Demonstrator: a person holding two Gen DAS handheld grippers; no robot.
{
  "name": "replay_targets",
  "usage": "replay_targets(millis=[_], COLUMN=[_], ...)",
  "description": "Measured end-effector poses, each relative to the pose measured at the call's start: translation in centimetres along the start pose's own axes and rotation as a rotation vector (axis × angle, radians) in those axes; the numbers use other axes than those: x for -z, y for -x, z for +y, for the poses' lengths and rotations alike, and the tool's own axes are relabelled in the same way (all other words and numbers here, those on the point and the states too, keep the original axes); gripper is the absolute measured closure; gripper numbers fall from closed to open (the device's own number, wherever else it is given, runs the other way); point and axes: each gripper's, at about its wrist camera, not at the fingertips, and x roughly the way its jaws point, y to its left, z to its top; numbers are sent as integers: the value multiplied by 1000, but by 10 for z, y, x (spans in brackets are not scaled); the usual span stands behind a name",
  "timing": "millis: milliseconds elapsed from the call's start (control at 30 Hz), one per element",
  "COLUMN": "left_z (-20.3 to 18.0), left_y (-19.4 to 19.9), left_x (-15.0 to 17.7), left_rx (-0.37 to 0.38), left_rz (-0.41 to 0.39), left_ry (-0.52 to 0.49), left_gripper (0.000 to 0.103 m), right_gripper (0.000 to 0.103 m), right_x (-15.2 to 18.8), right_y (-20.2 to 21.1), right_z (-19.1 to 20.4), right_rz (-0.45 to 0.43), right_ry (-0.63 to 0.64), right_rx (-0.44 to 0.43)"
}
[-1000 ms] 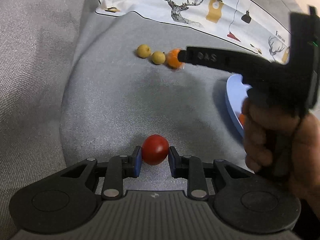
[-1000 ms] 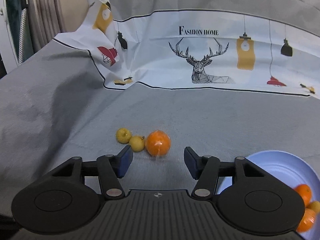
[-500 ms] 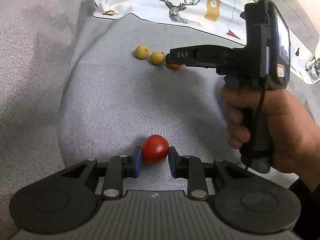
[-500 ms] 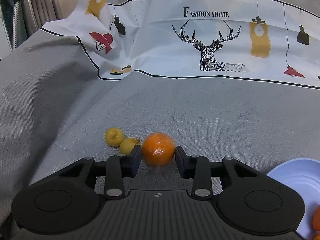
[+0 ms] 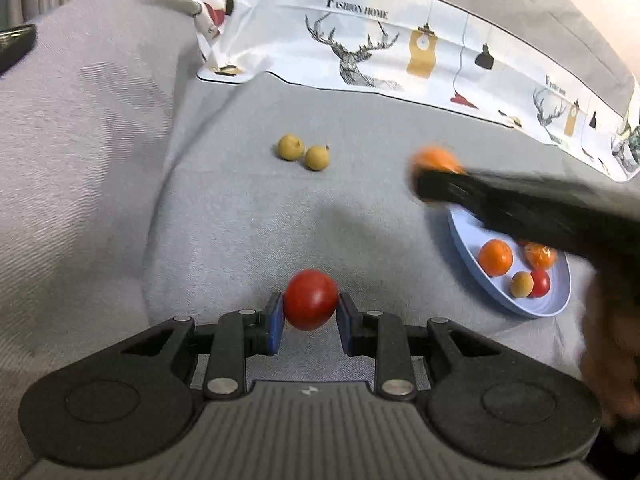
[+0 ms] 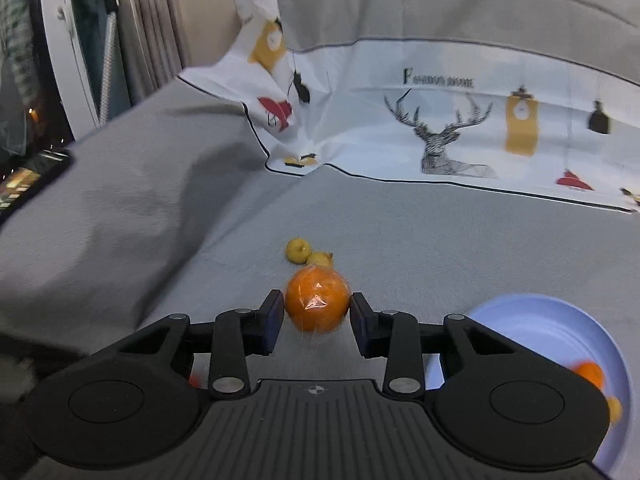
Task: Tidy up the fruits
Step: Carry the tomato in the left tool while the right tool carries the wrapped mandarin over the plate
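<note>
Your left gripper (image 5: 310, 318) is clamped on the red tomato (image 5: 311, 299) above the grey cloth (image 5: 200, 220); your right gripper (image 6: 317, 322), its jaws just closed, grips the wrapped orange (image 6: 317, 303) near the blue plate (image 6: 520, 320)

1. The grey fabric surface (image 5: 224, 216) lies bare from 7 to 11 o'clock of the left tongs (image 5: 310, 322), giving wide passage there.
2. Two small yellow-green round fruits (image 5: 304, 152) sit touching each other at 12 o'clock, well apart from those tongs, with clear cloth between.
3. At 2 o'clock the right tongs (image 6: 316, 320), clamped on a plastic-wrapped orange (image 6: 317, 304), cross above the near rim of the pale blue round plate (image 5: 464, 232), barring that approach.
4. The plate's middle already carries several small fruits.
5. The white deer-print cloth (image 5: 360, 52) closes the far side, from 11 to 2 o'clock.
</note>
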Motion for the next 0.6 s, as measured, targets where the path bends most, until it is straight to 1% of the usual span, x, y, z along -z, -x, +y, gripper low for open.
replay_targets(millis=[133,200,267,367,433,600], left_z=[0,-1,-6,-16,-24,-42], left_y=[13,23,30,32,32,32], left_x=[0,1,0,-6,-10,-12], left_rx=[-23,-23,-29,-47,-64,-72], left_rz=[-21,-36,-49,-50,-40,-35], left_ry=[14,31,41,47,31,2], left_gripper=[72,72,72,72,72,72], right_gripper=[65,65,65,65,65,65], right_x=[31,47,57,59,60,60], right_y=[45,59,68,75,78,73], right_z=[-14,-22,-24,-25,-28,-33], right_rz=[-27,-27,-29,-51,-72,-70], right_ry=[-60,-94,-94,-84,-87,-115], right_rx=[-12,-17,-13,-26,-39,-57])
